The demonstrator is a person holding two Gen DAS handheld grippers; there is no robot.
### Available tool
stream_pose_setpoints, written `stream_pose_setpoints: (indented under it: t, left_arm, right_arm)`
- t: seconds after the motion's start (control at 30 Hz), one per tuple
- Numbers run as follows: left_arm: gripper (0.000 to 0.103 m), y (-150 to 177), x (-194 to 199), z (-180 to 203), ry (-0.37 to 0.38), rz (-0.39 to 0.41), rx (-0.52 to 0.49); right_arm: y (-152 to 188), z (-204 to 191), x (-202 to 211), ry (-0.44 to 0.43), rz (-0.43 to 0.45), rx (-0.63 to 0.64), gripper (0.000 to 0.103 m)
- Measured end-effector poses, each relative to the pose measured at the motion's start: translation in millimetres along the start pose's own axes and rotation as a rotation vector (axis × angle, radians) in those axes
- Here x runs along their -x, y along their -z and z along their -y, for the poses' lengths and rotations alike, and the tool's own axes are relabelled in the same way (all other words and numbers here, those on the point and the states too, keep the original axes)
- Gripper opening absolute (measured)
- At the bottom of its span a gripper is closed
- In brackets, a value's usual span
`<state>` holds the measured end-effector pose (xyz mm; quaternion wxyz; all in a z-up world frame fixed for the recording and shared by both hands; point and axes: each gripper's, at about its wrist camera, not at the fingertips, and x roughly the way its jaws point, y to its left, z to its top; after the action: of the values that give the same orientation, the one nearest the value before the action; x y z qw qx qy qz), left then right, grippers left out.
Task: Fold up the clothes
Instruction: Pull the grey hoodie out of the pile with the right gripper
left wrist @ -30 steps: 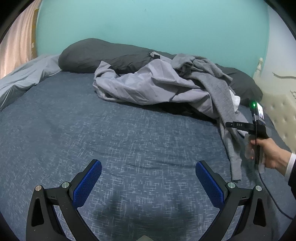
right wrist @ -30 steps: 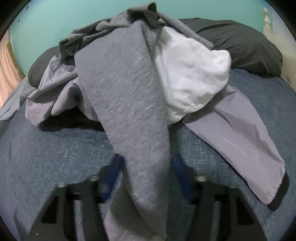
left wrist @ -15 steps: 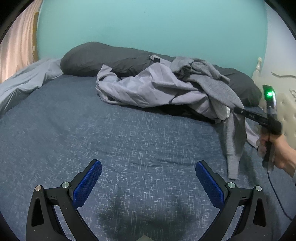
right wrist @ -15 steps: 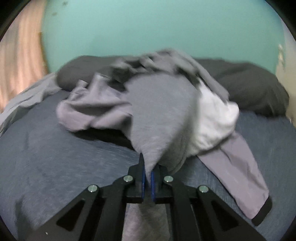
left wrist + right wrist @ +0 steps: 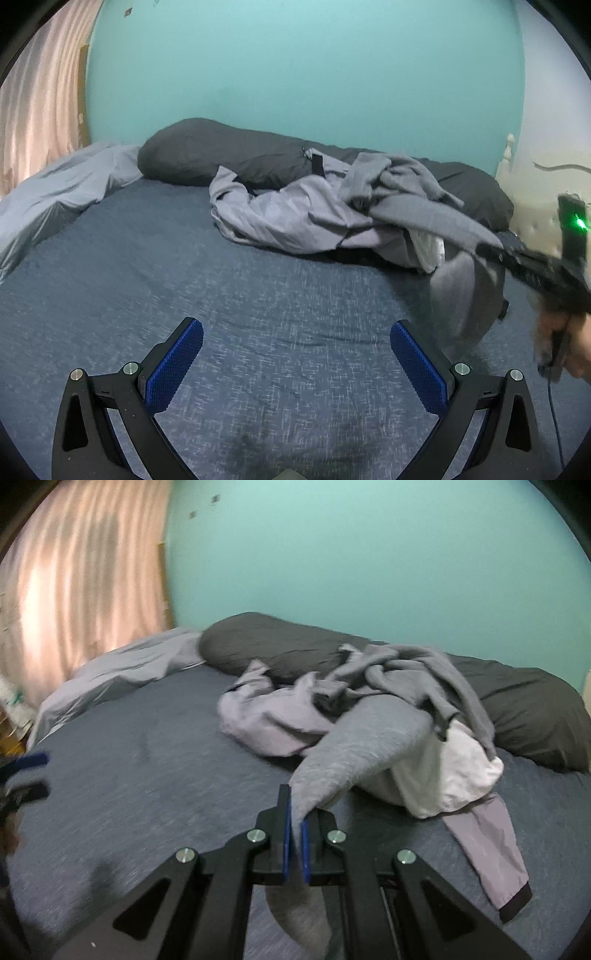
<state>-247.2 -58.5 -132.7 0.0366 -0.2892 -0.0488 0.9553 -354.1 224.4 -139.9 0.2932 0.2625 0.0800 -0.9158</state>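
On bed [image 5: 258, 295]: right gripper [image 5: 294, 825] clamping grey garment [image 5: 354, 738]; no legible writing.

Three garments [image 5: 369, 734] piled, two dark pillows [image 5: 221, 155], two claws [image 5: 295, 369]

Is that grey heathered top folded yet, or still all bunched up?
Still bunched. The grey heathered top lies crumpled on the clothes pile, one end stretched out and pinched in the right hand-held gripper.
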Motion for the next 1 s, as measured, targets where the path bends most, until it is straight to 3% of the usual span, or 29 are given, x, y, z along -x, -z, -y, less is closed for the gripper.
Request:
stream_pose_setpoints:
  t: [0.23,0.43,0.6,0.77,0.93,1.0]
  left_arm:
    - [0.103,3.9,34.5,-8.0,0.000,0.006,0.020]
    - [0.103,21.5,50.1,-12.5,0.004,-0.024,0.044]
    - [0.103,39.7,43.0,-8.5,0.002,-0.061,0.042]
    - [0.103,55.4,24.4,-5.2,0.001,-0.098,0.047]
    - [0.103,65.0,-2.9,-5.4,-0.005,-0.119,0.055]
    - [0.103,67.2,-13.3,-6.9,-0.003,-0.127,0.064]
  right_arm:
    - [21.7,-43.0,61.5,-0.086,-0.003,0.012,0.004]
    - [68.2,-64.6,95.6,-0.111,-0.070,-0.017,0.004]
    - [112.1,-52.1,87.0,-0.002,-0.220,-0.076,0.005]
    - [144.1,-12.6,77.8,0.124,-0.313,-0.221,0.006]
    - [155.1,31.3,88.2,0.180,-0.270,-0.376,0.012]
    - [152.3,44.6,90.3,0.189,-0.235,-0.426,0.019]
